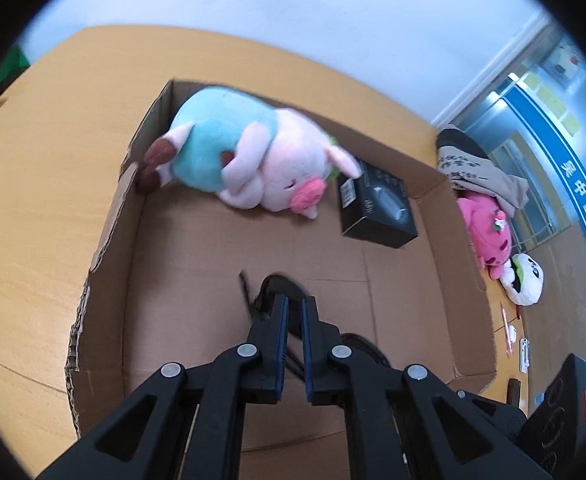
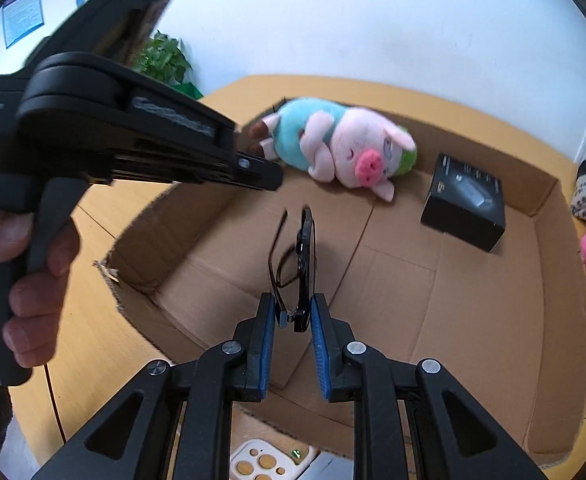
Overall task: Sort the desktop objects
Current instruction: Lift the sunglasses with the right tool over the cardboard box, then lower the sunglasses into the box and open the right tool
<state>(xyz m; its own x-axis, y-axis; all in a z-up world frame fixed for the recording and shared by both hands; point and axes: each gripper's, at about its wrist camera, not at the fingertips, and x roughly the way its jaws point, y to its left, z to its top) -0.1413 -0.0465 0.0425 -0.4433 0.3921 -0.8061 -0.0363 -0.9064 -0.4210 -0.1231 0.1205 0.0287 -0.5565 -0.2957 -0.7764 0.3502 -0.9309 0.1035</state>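
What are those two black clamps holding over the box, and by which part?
The right hand-held gripper grips a pair of glasses by the hinge end of the frame. The left hand-held gripper is shut and appears to hold nothing.

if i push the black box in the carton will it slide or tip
The black box probably slides: it looks squat and lies flat on the cardboard carton floor. It looks like stiff retail packaging, so likely rigid. It may snag on the floor flap seams.

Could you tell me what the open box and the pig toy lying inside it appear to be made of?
The box looks like plain corrugated cardboard: matte brown, creased, with ragged fluted edges. The pig toy looks like soft plush fabric, fuzzy and matte, in pink and teal; its stuffing cannot be seen.
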